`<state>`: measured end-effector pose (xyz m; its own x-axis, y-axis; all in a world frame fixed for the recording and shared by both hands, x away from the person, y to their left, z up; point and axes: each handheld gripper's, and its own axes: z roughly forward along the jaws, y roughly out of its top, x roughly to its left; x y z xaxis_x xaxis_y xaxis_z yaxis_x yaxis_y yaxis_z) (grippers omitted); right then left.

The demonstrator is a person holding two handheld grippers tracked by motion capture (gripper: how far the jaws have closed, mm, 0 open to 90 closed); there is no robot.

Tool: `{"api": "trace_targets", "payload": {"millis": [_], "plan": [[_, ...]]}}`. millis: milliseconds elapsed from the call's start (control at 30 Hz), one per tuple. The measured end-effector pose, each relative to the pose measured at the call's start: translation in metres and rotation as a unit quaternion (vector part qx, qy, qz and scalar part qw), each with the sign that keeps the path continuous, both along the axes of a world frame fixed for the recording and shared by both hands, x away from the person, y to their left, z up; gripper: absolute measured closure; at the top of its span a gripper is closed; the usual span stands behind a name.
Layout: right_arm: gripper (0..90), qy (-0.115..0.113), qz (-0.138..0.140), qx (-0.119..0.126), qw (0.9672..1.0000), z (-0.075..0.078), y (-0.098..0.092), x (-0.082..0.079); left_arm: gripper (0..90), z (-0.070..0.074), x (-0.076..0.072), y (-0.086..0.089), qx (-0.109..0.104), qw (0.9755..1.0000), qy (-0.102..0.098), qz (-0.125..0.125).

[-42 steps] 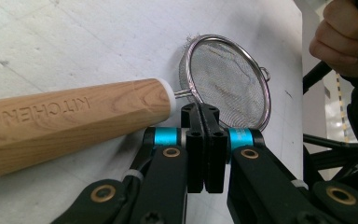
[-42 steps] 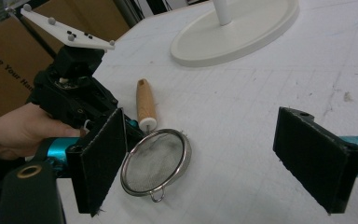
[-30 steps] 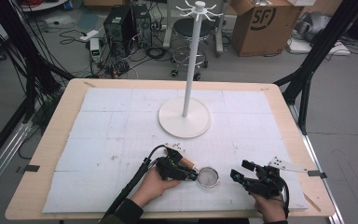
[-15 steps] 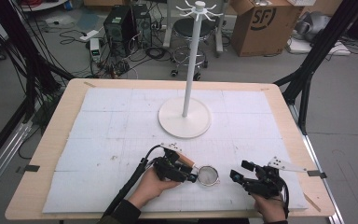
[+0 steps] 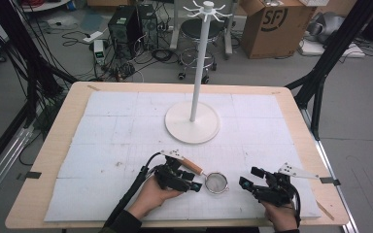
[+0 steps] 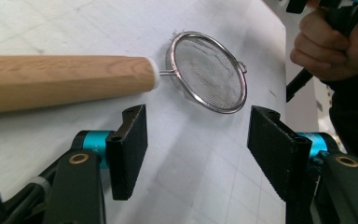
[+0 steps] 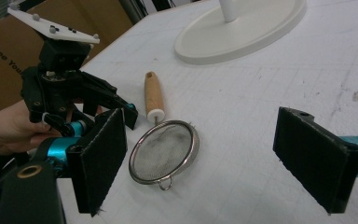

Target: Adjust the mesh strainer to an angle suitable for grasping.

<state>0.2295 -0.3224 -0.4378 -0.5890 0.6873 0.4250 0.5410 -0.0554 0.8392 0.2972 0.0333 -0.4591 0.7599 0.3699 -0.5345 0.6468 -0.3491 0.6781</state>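
One small mesh strainer (image 5: 215, 183) with a wooden handle (image 5: 191, 166) lies on the white mat (image 5: 126, 145) at the near edge of the desk (image 5: 58, 145), between the two grippers. Looks light: thin wire mesh in a steel rim, so the bowl would likely dent or flex if squeezed; the handle is stiff, rounded wood, probably the best place to take hold, mid-length, across its width. The thin wire neck between handle and rim seems a poor spot to grip, narrow and slippery. Long axis runs diagonally in the high view, with the handle end pointing up-left toward the stand and the bowl end down-right toward the person, small hook loop (image 7: 165, 183) at the far rim. Bowl sits tilted, one rim edge on the mat. Left gripper (image 5: 187, 177) rests just beside the handle, its fingers (image 6: 129, 149) spread apart with nothing between them; they have just been opening, and the handle lies just beyond the fingertips, apart from them in the left gripper view. Right gripper (image 5: 247, 183) sits near the bowl, fingers (image 7: 98, 158) wide apart, empty, aimed at the strainer. White hanging stand (image 5: 193, 121) with top hooks stands mid-desk, well apart.
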Motion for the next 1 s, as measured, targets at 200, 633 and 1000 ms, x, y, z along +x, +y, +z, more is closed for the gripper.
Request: {"api": "trace_targets", "payload": {"millis": [200, 633, 1000], "plan": [[16.6, 0.003, 0.004, -0.001, 1.0, 0.0, 0.001, 0.0, 30.7, 0.003, 0.001, 0.017, -0.005, 0.9997, -0.002, 0.024], [16.5, 0.003, 0.008, -0.005, 1.0, 0.0, 0.004, 0.001, 26.0, 0.011, -0.005, 0.053, -0.038, 0.9973, -0.024, 0.058], [16.5, 0.004, 0.008, -0.006, 0.9999, 0.0, 0.005, 0.001, 27.2, 0.017, -0.013, 0.089, -0.049, 0.9931, -0.052, 0.093]]}}
